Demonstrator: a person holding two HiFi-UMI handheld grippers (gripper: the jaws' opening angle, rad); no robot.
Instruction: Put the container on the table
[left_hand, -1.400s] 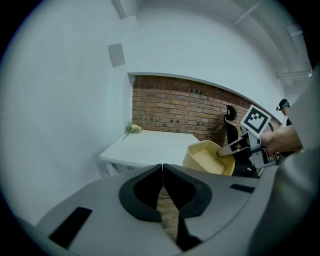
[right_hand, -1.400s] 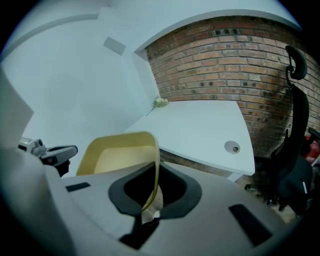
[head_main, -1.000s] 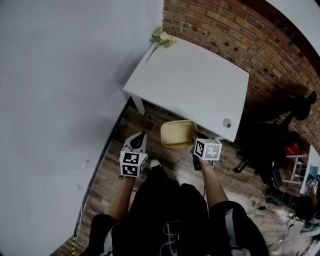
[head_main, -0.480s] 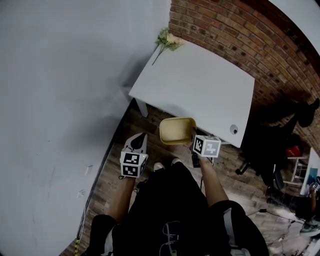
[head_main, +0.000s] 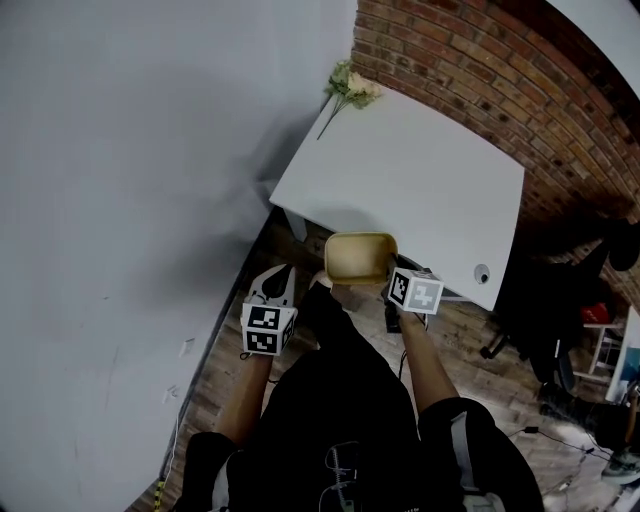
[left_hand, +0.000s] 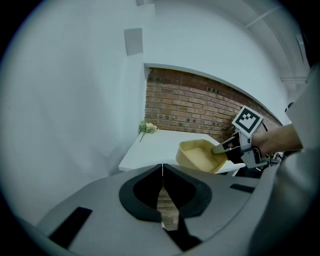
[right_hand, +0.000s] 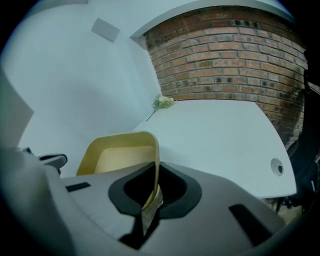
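Observation:
The yellow container (head_main: 357, 257), an empty rounded tub, hangs at the near edge of the white table (head_main: 420, 185). My right gripper (head_main: 391, 278) is shut on the tub's right rim. In the right gripper view the container (right_hand: 117, 152) has its thin wall pinched between the jaws of the right gripper (right_hand: 155, 176), with the table (right_hand: 215, 132) just beyond. My left gripper (head_main: 272, 288) is lower left, over the floor, apart from the tub. The left gripper (left_hand: 162, 170) has its jaws together with nothing in them; its view shows the container (left_hand: 200, 156) to the right.
A bunch of pale flowers (head_main: 350, 84) lies on the table's far left corner. A round cable hole (head_main: 482, 272) sits near its front right corner. A brick wall (head_main: 480, 60) stands behind, a white wall (head_main: 140, 180) to the left, and dark chairs (head_main: 560, 320) to the right.
The right gripper has carried the container forward, from over the wooden floor to the table's near edge. The table has come closer in view. The left gripper has kept its place.

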